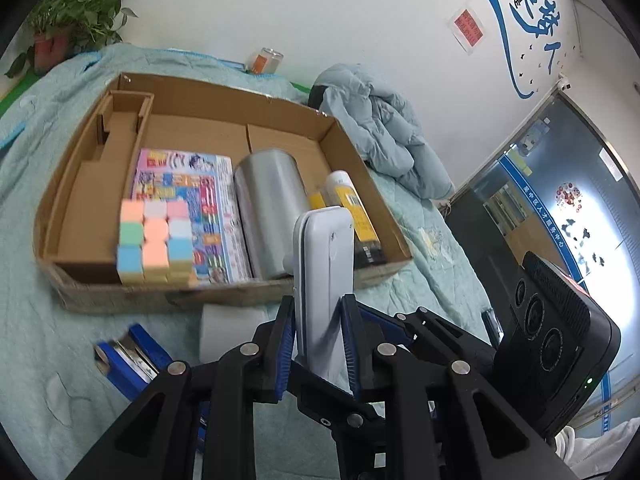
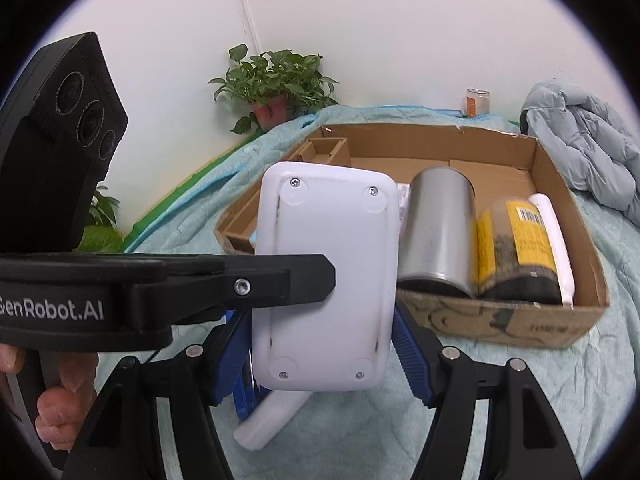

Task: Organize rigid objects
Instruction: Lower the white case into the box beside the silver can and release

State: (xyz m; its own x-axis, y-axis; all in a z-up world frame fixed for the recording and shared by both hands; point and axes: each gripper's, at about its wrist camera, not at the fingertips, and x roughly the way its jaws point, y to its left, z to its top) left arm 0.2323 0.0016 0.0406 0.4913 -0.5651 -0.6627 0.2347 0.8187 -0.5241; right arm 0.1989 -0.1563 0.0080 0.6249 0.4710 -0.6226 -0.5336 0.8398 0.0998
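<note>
- A white plastic device [image 2: 324, 280], flat and rounded at the corners with screws in its back, is being held upright in the air, in front of the near edge of a cardboard tray [image 1: 224, 296].
- The left gripper [image 1: 318, 344] is pinching the device across its thin sides, blue pads pressed on it.
- The right gripper [image 2: 324, 360] is straddling the device's wide face; its blue pads sit at either edge, but whether they are pressing is unclear.
- A hand [image 2: 60, 392] is gripping the left gripper's handle at the lower left of the right wrist view.
- Inside the tray, a colourful cube [image 1: 154, 242] is sitting at the near edge on a magazine [image 1: 188, 196]; a steel cylinder [image 1: 268, 208] and a yellow-labelled bottle [image 1: 352, 212] are lying toward the right wall.
- The tray is resting on a teal quilt [image 1: 48, 340], with a blue stapler [image 1: 128, 356] lying near the tray's front.
</note>
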